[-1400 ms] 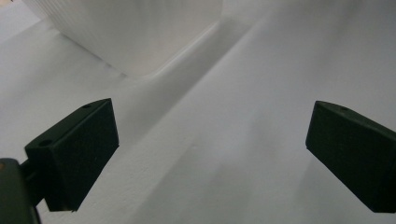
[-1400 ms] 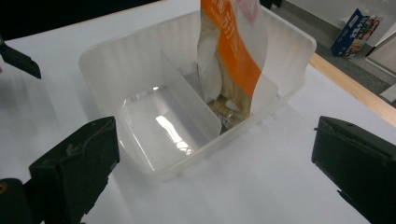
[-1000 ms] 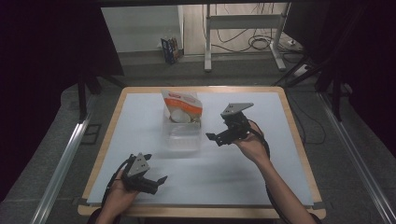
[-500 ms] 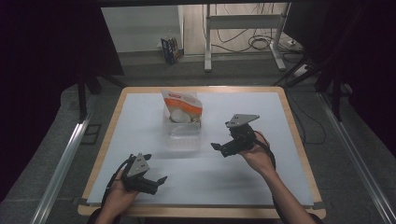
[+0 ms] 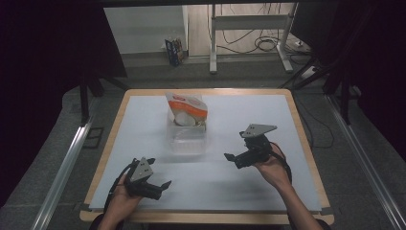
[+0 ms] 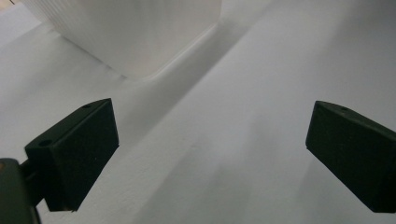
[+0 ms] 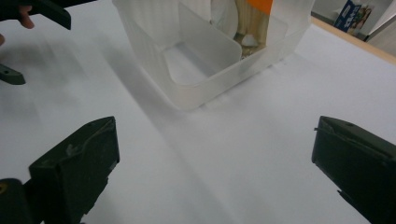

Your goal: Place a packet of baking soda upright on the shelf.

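A clear plastic container [image 5: 186,139] with an inner divider stands on the white table [image 5: 249,110], near its middle. A white and orange bag [image 5: 186,108] stands upright in its far compartment. My right gripper [image 5: 233,160] hovers to the right of the container, open and holding nothing. In the right gripper view, its open gripper [image 7: 210,168] faces the container [image 7: 187,88] and the bag [image 7: 254,18]. My left gripper [image 5: 160,188] rests near the front left edge, open. In the left gripper view, the open gripper [image 6: 212,149] points past a container corner [image 6: 140,32].
The table has a wooden rim [image 5: 306,143]. Beyond its far edge, the floor holds metal stand legs [image 5: 213,52], cables [image 5: 268,44] and a small box [image 5: 174,50]. An aluminium rail [image 5: 62,167] runs along the left side.
My right gripper has drawn back from beside the container toward the person and lower, staying open. The left gripper has not moved.
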A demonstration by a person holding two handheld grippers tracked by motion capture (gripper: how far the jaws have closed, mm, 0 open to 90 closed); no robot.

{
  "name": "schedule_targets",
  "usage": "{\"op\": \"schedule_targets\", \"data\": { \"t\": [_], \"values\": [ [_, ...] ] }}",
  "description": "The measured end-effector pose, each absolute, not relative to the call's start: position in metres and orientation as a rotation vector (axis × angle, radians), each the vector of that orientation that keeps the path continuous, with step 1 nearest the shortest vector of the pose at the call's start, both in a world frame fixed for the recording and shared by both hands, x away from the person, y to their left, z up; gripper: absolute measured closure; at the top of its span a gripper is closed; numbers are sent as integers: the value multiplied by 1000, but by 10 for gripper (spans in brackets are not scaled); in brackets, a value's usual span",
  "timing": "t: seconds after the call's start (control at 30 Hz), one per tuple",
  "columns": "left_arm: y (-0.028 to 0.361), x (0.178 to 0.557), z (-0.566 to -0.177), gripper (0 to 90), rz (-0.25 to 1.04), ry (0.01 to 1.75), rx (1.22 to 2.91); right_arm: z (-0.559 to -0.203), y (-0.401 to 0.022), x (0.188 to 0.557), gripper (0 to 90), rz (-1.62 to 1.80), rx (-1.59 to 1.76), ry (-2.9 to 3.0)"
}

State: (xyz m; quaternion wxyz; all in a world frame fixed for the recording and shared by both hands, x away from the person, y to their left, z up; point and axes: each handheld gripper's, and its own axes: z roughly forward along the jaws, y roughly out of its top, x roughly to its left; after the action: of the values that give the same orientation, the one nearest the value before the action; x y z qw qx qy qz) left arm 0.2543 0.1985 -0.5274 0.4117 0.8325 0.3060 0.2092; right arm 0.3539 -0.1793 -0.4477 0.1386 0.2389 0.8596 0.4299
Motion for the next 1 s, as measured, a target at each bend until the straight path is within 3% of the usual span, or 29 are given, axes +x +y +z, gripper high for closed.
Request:
{"op": "schedule_targets", "data": {
  "t": [1.0],
  "values": [
    [198, 254, -527, 24, 528, 769, 2097, -452, -221, 315, 0, 1196, 758, 2380]
  ]
}}
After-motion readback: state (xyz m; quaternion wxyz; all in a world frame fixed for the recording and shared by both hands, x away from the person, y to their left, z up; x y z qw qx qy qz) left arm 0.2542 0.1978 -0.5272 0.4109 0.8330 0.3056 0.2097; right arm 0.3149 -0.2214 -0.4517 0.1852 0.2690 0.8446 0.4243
